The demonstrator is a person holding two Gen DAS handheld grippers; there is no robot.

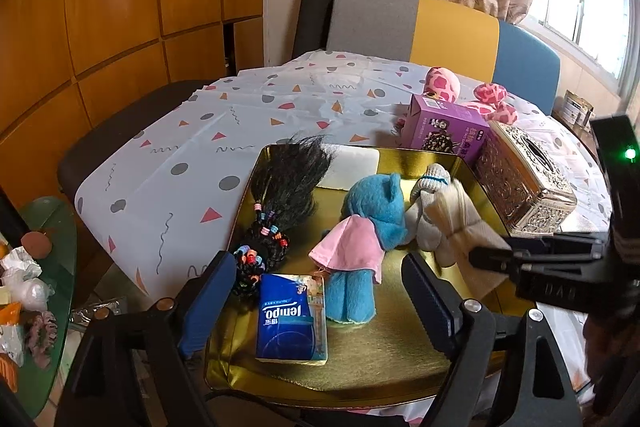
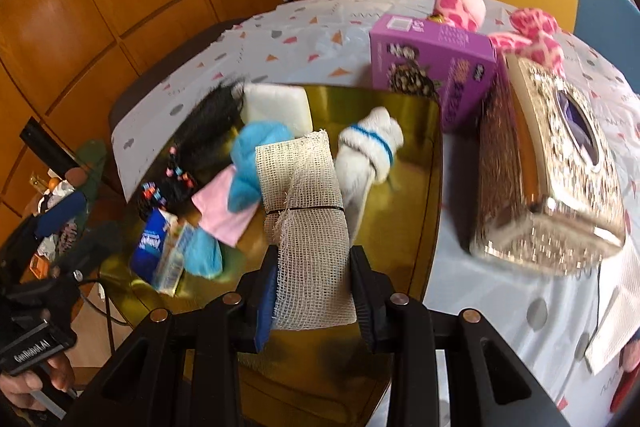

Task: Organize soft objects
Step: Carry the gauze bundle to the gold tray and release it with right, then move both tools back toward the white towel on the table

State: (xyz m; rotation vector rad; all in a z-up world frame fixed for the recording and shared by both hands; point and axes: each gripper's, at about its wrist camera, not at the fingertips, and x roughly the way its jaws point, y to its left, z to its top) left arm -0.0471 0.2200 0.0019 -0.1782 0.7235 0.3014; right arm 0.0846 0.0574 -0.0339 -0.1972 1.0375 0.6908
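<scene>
Wooden panels are standing behind your table (image 1: 168, 155). Your right hand-held gripper (image 2: 314, 301) is clenching the cream gauze roll (image 2: 308, 227) above the gold tray (image 1: 360, 367), already nearly full; your left hand-held gripper (image 1: 320, 301) is hanging released. Pink spotted plush (image 1: 490, 99) is waiting outside.

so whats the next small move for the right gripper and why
Probably lower a little more and open the fingers. The right gripper is clamped on the gauze roll above the gold tray, where the blue plush and the white sock already lie. The left gripper is open and holds nothing.
</scene>
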